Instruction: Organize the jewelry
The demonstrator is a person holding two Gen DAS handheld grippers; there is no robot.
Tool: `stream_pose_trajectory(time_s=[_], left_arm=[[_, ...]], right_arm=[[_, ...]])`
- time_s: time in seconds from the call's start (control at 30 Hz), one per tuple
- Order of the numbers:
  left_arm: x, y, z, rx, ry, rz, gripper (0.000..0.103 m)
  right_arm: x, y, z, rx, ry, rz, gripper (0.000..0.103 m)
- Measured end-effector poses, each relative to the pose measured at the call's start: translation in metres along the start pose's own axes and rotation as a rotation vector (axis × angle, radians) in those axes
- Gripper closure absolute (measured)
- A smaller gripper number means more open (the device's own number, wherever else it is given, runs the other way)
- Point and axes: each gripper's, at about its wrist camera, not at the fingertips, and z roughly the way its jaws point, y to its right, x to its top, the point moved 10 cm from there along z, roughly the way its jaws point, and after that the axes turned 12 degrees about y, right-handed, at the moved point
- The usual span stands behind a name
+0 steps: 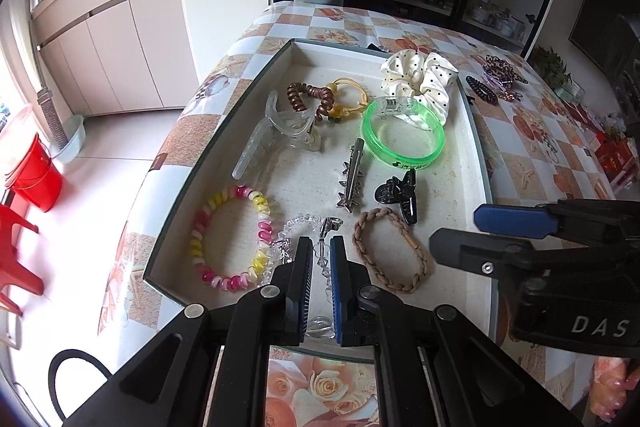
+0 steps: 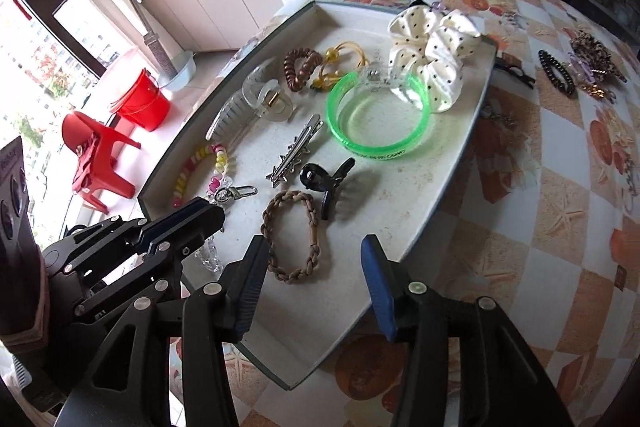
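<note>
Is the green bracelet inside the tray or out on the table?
Inside. The green bracelet lies flat on the tray floor, within its raised rim, beside the dotted scrunchie.

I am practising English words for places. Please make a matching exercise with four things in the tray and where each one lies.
Things:
1. green bangle
2. braided hair tie
3. polka-dot scrunchie
4. clear bead chain

Places:
A. between the pads of the left tool
B. far corner of the tray
C. just in front of the scrunchie
D. next to the black claw clip

Pairs: 1-C, 2-D, 3-B, 4-A
</note>
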Motion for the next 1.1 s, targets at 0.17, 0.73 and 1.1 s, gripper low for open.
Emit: stream_pose_trajectory(time_s=[0.17,0.73,1.1], left_arm=[[0.004,-0.001,-0.007,0.023,0.016,0.004,0.092],[0.003,-0.009,-0.025,0.097,0.033,-0.018,0.092],[0.008,-0.016,-0.044,0.162,0.085,-0.013,0.000]], right_arm=[[0.004,0.008,-0.014,-0.031,0.036,0.016,0.050],[0.003,0.032,-0.050,-0.101,0.127,0.050,0.040],[0.008,0.027,-0.066,-0.142,0.180,0.008,0.023]])
